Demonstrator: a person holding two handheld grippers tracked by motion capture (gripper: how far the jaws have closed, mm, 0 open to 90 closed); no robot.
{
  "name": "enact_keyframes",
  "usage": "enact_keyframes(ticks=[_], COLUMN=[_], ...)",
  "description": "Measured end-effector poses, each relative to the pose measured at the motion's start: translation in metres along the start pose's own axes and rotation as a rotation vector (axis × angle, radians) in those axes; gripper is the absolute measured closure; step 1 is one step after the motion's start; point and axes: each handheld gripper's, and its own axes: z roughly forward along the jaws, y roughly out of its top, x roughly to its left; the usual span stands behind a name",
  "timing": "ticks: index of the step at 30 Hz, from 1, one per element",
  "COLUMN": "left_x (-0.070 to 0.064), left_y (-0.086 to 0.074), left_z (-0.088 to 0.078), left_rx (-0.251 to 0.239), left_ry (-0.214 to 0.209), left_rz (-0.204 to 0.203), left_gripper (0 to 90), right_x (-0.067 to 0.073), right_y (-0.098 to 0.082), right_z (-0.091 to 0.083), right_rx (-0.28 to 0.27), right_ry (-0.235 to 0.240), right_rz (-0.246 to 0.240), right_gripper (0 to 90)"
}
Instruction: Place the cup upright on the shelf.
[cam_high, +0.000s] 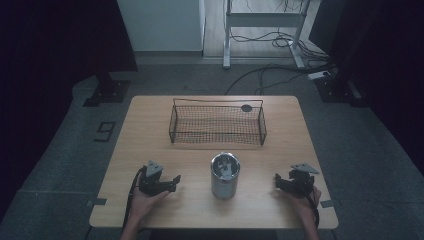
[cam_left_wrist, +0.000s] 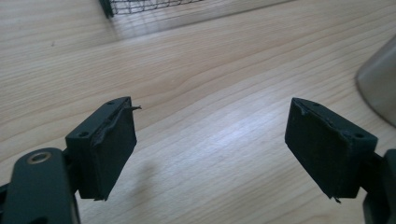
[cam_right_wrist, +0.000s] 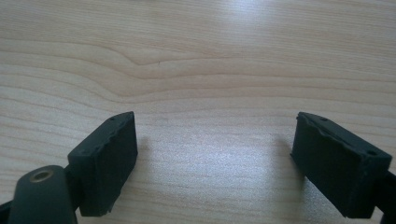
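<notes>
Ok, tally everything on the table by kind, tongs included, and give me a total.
Wire basket: 1
Metal canister: 1
Small dark round thing at the basket's far rim: 1
Tongs: 2, the left tongs and the right tongs, both open
Total: 5

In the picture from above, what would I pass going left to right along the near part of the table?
Left gripper → metal can → right gripper. The wire basket sits farther back, behind the can.
</notes>
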Motion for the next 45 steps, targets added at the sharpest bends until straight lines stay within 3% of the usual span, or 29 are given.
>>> enact_keyframes(ticks=[10, 16, 20, 40, 45], left_x=[-0.016, -0.025, -0.033, -0.059, -0.072], left_y=[0.006, 0.013, 0.019, 0.032, 0.034], left_z=[-0.008, -0.015, -0.017, -0.017, -0.015], left_rx=[-0.042, -0.079, -0.097, -0.101, -0.099], left_ry=[-0.013, -0.060, -0.079, -0.160, -0.196], left_rz=[0.015, 0.003, 0.019, 0.063, 0.091], left_gripper=[16.3, 15.7, 15.3, 14.3, 12.4], right_x=[0.000, 0.000, 0.000, 0.000, -0.001], right_y=[0.000, 0.000, 0.000, 0.000, 0.000], right_z=[0.000, 0.000, 0.000, 0.000, 0.000], right_rx=[0.001, 0.002, 0.002, 0.002, 0.001], right_ry=[0.002, 0.001, 0.001, 0.000, 0.000], right_rz=[-0.002, -0.002, -0.002, 0.000, 0.003], right_gripper=[13.9, 13.8, 13.9, 13.7, 13.7])
